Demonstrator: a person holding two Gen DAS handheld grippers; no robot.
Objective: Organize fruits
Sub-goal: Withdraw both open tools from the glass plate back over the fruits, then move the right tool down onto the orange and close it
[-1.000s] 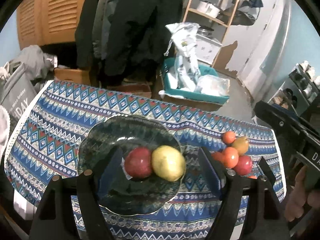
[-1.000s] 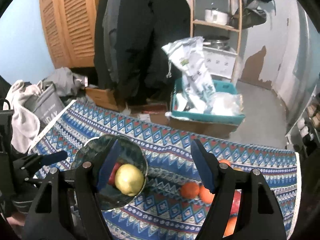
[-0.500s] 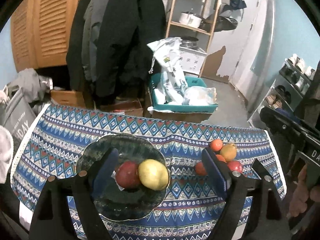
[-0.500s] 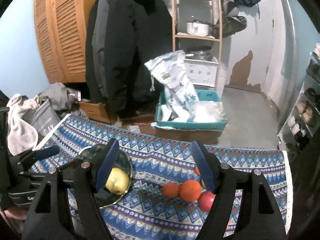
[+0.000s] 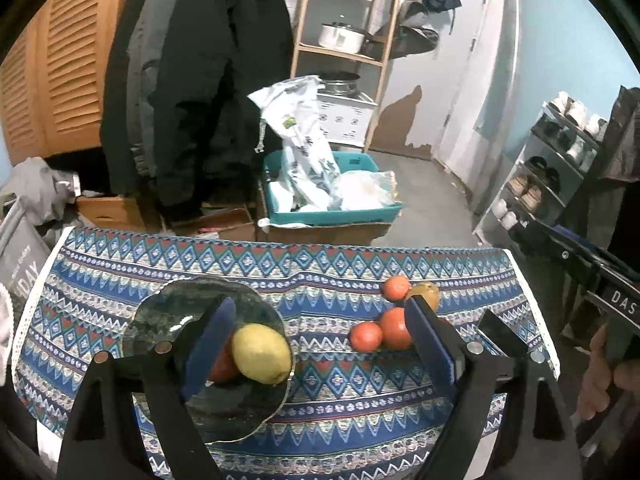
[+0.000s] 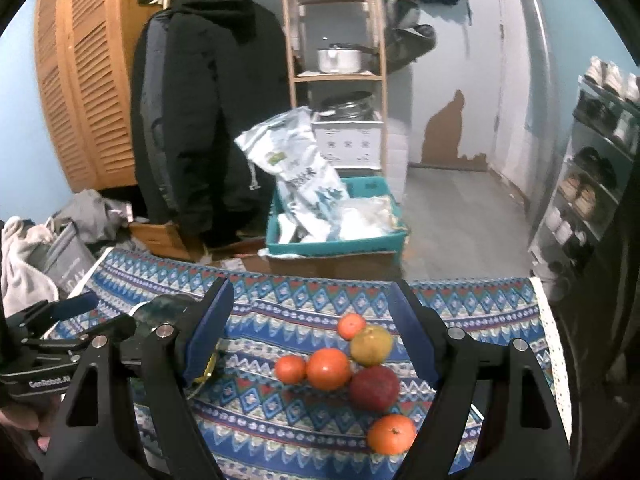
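Observation:
A dark glass plate (image 5: 176,312) on the patterned tablecloth holds a yellow fruit (image 5: 262,354) and a red fruit (image 5: 222,366) partly hidden behind my left finger. My left gripper (image 5: 320,340) is open and empty, held above the table. To the right lies a loose pile of fruit: several oranges (image 6: 328,368), a yellow-green fruit (image 6: 371,345) and a dark red apple (image 6: 375,388). My right gripper (image 6: 310,330) is open and empty above this pile. The plate (image 6: 168,306) is mostly hidden in the right wrist view.
The tablecloth (image 5: 320,264) ends at a far edge; beyond it stand a teal crate with bags (image 5: 332,196), cardboard boxes and hanging coats (image 5: 208,80). A shoe rack (image 6: 592,184) stands at the right. Grey bags (image 6: 60,248) lie at the left.
Both grippers have pulled back and risen from the table, so plate and fruit pile look smaller and lower. The right view has swung right over the loose fruit. Both stay open.

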